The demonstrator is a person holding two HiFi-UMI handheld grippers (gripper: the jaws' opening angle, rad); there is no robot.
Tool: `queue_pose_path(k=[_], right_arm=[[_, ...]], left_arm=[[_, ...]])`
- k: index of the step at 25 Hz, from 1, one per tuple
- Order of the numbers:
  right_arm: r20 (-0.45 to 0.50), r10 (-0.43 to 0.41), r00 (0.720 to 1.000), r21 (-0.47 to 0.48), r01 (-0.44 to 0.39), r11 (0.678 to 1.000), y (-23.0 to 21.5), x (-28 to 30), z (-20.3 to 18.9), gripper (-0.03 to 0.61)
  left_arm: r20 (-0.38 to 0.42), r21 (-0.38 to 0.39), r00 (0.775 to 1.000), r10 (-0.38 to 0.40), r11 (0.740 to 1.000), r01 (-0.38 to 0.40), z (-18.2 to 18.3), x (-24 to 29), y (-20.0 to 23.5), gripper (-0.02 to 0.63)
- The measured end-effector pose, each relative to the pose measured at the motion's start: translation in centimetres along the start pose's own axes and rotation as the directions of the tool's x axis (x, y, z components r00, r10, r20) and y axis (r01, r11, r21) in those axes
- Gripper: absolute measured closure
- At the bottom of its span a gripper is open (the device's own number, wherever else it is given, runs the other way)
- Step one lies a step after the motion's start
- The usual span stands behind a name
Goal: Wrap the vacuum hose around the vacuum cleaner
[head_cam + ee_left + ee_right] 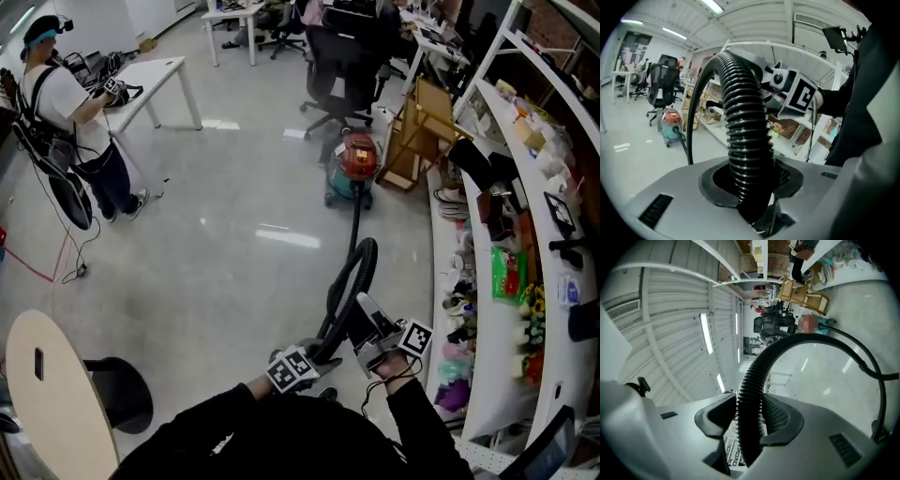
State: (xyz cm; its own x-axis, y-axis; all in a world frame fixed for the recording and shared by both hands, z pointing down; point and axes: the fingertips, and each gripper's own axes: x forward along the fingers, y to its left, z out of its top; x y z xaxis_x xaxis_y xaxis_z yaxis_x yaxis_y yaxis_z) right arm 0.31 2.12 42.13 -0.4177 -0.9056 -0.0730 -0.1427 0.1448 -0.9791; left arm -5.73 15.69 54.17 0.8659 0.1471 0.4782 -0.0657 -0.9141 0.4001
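Observation:
The red and teal vacuum cleaner (357, 161) stands on the floor a few steps ahead, small in the left gripper view (671, 125) and the right gripper view (807, 323). Its black ribbed hose (352, 281) runs from it along the floor and loops up to my hands. My left gripper (314, 361) is shut on the hose (743, 126), which fills the gap between its jaws (750, 180). Just to its right, my right gripper (366, 328) is shut on the same hose (754, 380), further along the loop (749, 420).
A curved white shelf unit (497, 309) full of small goods lines the right side. A wooden rack (422, 131) and a black office chair (337, 66) stand by the vacuum. A person (70, 112) stands far left by a white table (155, 80). A round table (47, 394) is at lower left.

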Motion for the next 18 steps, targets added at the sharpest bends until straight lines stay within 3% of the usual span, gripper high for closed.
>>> queue_pose_path(k=[3, 6, 8, 9, 10, 11, 12, 14, 16, 18], right_arm=[[0.052, -0.021, 0.998, -0.038, 0.023, 0.999, -0.4, 2.1, 2.2, 0.401], [0.053, -0.076, 0.996, -0.132, 0.083, 0.988, -1.3, 2.5, 3.2, 0.375], [0.014, -0.172, 0.985, -0.248, 0.17, 0.954, -2.4, 1.6, 2.6, 0.368], [-0.01, -0.248, 0.969, -0.34, 0.23, 0.912, -3.1, 1.0, 2.2, 0.368], [-0.025, -0.339, 0.941, -0.455, 0.291, 0.842, -3.9, 0.2, 2.0, 0.368], [-0.026, -0.426, 0.904, -0.581, 0.333, 0.743, -4.6, -0.4, 1.9, 0.368], [-0.012, -0.497, 0.868, -0.702, 0.346, 0.622, -5.1, -0.7, 1.9, 0.368], [0.031, -0.575, 0.818, -0.879, 0.296, 0.373, -5.1, 0.0, 2.2, 0.368], [0.057, -0.61, 0.79, -0.965, 0.202, 0.17, -4.7, 1.9, 2.4, 0.368], [0.115, -0.642, 0.758, -0.992, 0.118, -0.038, -5.5, 3.8, 3.5, 0.358]], left_arm=[[-0.065, 0.053, 0.996, -0.064, 0.996, 0.067, 2.3, -3.0, 2.1, 0.462], [-0.141, 0.011, 0.983, -0.115, 0.993, 0.118, 4.6, -5.5, 4.8, 0.462], [-0.19, -0.006, 0.969, -0.159, 0.987, 0.161, 6.3, -7.2, 6.5, 0.462], [-0.221, -0.001, 0.959, -0.176, 0.984, 0.18, 7.1, -7.9, 7.3, 0.462], [-0.257, 0.002, 0.948, -0.188, 0.981, 0.195, 7.9, -8.5, 8.1, 0.46], [-0.294, -0.005, 0.935, -0.2, 0.978, 0.207, 8.7, -9.0, 8.9, 0.46], [-0.326, -0.026, 0.92, -0.217, 0.975, 0.221, 9.4, -9.3, 9.6, 0.46], [-0.37, -0.073, 0.893, -0.257, 0.966, 0.248, 10.8, -9.4, 11.0, 0.46], [-0.398, -0.083, 0.873, -0.282, 0.959, 0.272, 12.1, -9.3, 12.0, 0.46], [-0.422, -0.066, 0.859, -0.29, 0.955, 0.29, 13.0, -9.2, 12.1, 0.46]])
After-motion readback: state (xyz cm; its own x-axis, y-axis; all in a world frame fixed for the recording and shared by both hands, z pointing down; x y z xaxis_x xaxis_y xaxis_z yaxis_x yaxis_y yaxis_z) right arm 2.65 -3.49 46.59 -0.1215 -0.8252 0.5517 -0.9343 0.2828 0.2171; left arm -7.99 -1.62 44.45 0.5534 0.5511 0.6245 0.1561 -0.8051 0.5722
